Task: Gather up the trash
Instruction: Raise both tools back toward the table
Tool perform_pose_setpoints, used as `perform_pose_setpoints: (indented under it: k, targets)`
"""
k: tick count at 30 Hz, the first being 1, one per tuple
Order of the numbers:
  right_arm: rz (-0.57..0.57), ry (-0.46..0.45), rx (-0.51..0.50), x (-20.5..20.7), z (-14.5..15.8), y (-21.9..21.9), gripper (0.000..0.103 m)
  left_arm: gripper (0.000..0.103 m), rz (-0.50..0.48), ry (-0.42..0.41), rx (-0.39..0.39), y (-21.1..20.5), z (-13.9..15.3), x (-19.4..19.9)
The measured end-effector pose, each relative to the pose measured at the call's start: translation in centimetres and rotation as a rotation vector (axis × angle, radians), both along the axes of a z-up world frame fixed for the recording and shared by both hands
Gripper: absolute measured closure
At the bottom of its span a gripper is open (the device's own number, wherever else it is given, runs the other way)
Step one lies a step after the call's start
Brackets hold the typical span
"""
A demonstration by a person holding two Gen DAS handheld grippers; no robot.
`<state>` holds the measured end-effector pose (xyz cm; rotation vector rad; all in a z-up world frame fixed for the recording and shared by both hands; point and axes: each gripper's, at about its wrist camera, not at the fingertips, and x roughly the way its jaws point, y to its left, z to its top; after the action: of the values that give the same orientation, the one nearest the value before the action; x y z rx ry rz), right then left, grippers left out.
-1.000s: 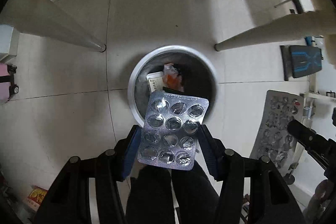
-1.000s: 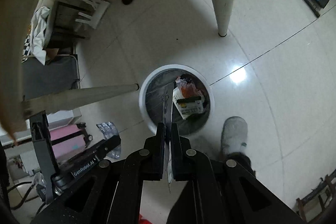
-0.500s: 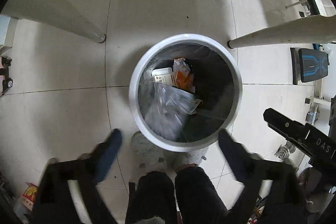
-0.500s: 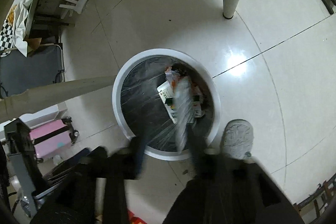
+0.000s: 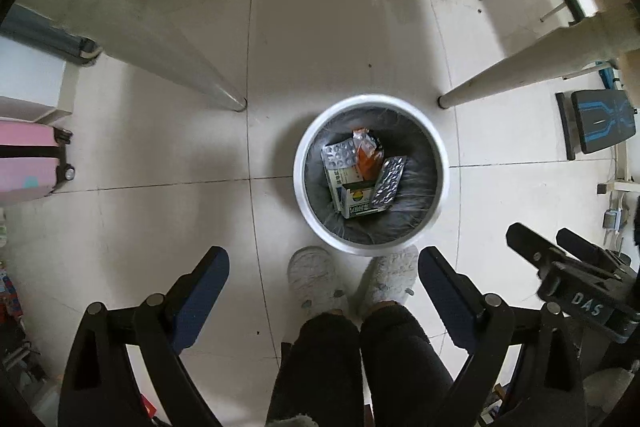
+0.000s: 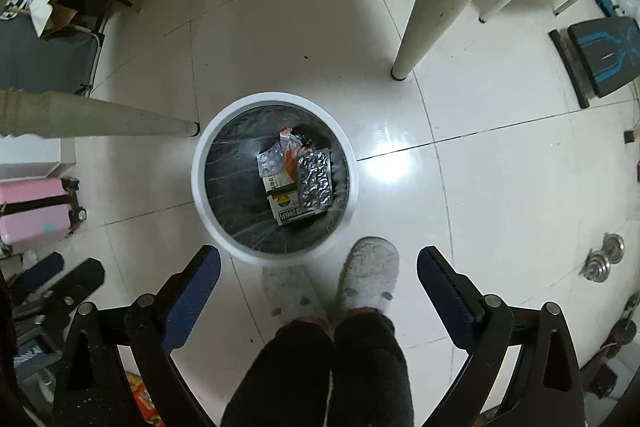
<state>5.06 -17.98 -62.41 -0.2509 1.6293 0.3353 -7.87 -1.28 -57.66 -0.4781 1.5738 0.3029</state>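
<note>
Beyond both sets of fingertips, white bin [image 5: 369,175] on the floor, blister packs [image 5: 389,182] and carton [image 5: 352,193] lying inside. Left gripper [image 5: 322,277] spread wide, holding nothing. Right gripper [image 6: 319,277] just opened, spread wide, nothing between.

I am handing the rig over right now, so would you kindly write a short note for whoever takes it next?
Left tool: open, nothing between its pads, pointing down at the floor near the trash bin.
Right tool: open and empty; its jaws have just been opening.
In the bin: two foil blister packs, a medicine box and an orange wrapper, all lying on the black liner.
Done: both blister packs dropped in.
Left: look around for more trash; a red packet shows on the floor by the right tool, though whether it is trash is unclear.
</note>
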Motion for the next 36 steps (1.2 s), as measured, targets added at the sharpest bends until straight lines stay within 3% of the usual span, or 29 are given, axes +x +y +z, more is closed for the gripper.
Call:
perform_pose_setpoints:
  k: [11,21,28,32,36]
  targets:
    - [0.076,-0.065,0.014,-2.3,14.7,0.8,0.003,0.006,0.0,-0.074,0.059,0.3,12.5,-1.9]
    - [0.045,-0.104,0.121,-1.7,29.2,1.8,0.003,0.006,0.06,-0.133,0.132,2.1,21.8,-2.0]
    - [0.036,-0.175,0.188,6.9,36.2,3.3,0.003,0.006,0.153,-0.15,0.181,5.0,24.4,3.0]
    - [0.083,-0.22,0.161,14.5,38.5,5.2,0.003,0.006,0.236,-0.145,0.178,7.0,24.8,7.9]
    - [0.162,-0.258,0.11,25.4,39.1,7.4,0.003,0.006,0.353,-0.127,0.127,8.9,24.7,14.7]
